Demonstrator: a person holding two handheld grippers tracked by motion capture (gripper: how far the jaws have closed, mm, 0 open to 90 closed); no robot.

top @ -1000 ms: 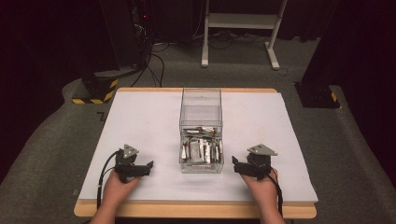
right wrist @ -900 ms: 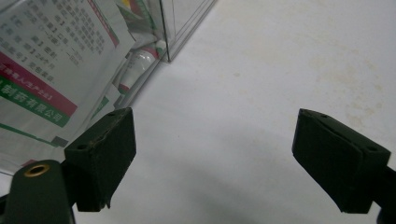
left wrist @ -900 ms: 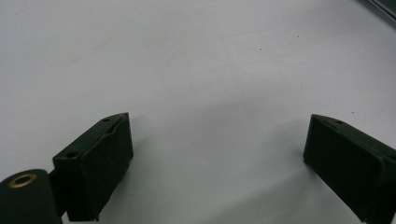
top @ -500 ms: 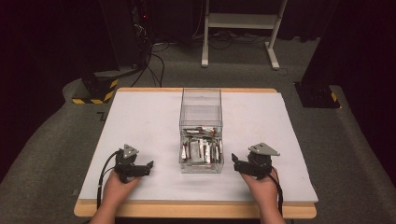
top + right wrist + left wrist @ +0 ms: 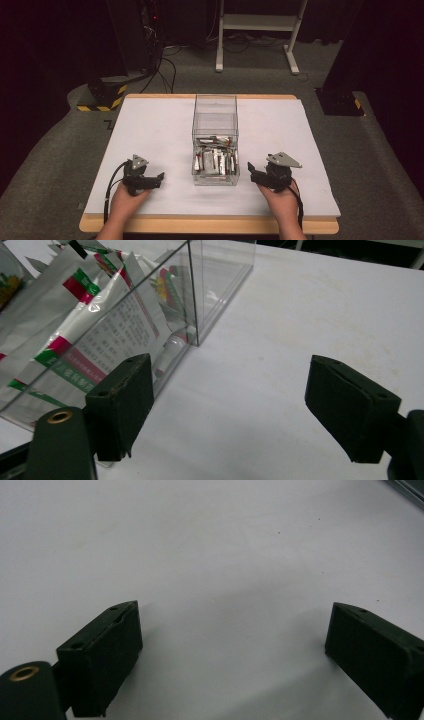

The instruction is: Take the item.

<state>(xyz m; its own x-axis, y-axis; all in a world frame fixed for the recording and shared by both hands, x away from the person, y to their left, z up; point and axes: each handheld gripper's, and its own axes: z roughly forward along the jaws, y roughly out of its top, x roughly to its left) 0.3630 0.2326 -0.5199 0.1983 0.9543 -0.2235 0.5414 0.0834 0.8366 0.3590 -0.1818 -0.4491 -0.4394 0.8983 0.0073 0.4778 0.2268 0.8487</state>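
Setting: a white rectangular table top with a pale wooden edge is seen from above, on a grey carpeted floor in a dark room.

Box: a clear plastic, open-topped rectangular box stands at the middle of the table, its long side running from near to far.

Sachets: silver foil sachets with red and green print are packed upright in the near half of the box; the far half is seen to be bare. In the right gripper view the sachets are pressed against the clear wall.

Left gripper: the black two-jaw left gripper is held low over the near left of the table, well apart from the box. Its jaws are spread wide, with nothing but bare table between them.

Right gripper: the black two-jaw right gripper is held just beside the near right corner of the box. Its jaws have just been closing a little, yet are set wide apart, with nothing between them.

Step judged: a reach towards the sachets seems to be prepared, most likely by the right gripper.

Risk, box: the light box could be pushed or tipped if a jaw is caught on its wall.

Risk, sachets: the slippery foil could be pinched badly, so that several sachets are dragged out together or one is dropped.
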